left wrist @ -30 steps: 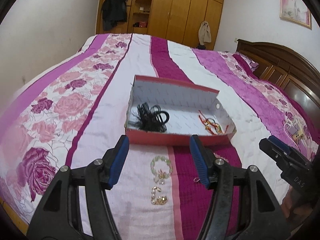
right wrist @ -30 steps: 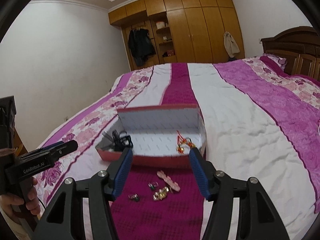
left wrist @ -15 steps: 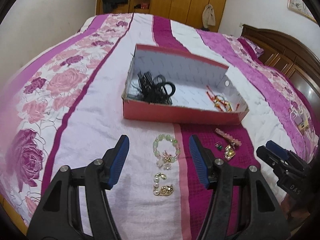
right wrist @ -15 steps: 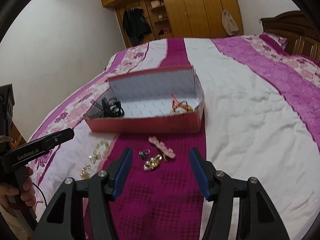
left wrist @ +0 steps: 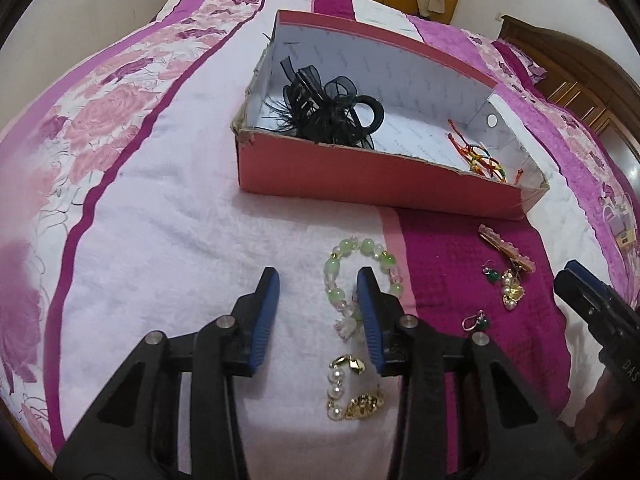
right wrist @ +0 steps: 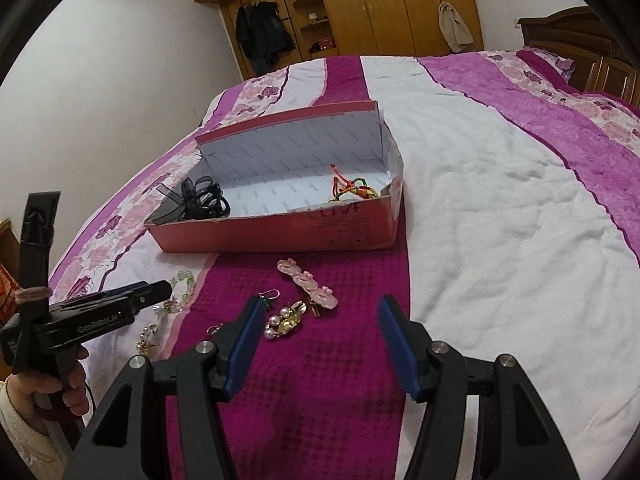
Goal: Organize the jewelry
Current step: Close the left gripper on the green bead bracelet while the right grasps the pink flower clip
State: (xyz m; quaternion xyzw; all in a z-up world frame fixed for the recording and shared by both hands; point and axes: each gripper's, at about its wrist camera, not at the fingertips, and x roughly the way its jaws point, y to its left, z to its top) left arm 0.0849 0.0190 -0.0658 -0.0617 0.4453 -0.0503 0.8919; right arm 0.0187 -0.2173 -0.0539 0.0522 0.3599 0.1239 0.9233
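A red box (left wrist: 384, 184) (right wrist: 280, 236) with a white inside holds black hair ties (left wrist: 328, 112) and a coloured cord bracelet (left wrist: 484, 160). On the bedspread in front lie a green bead bracelet (left wrist: 340, 276), a pearl and gold piece (left wrist: 352, 392), a pink hair clip (right wrist: 308, 284), a gold pearl brooch (right wrist: 286, 318) and green earrings (left wrist: 490, 276). My left gripper (left wrist: 316, 288) is open, low over the bed, its right finger resting over the green bracelet. My right gripper (right wrist: 320, 320) is open above the brooch and clip.
The bed is wide, with a pink, white and magenta quilt (right wrist: 500, 208). A wooden headboard (right wrist: 580, 40) stands at the right, a wardrobe (right wrist: 360, 8) at the far wall. The left gripper also shows at the left of the right wrist view (right wrist: 152, 292).
Both grippers have moved forward and down toward the jewelry in front of the box. The left one now reaches the green bracelet. The left gripper's jaws have narrowed a little.
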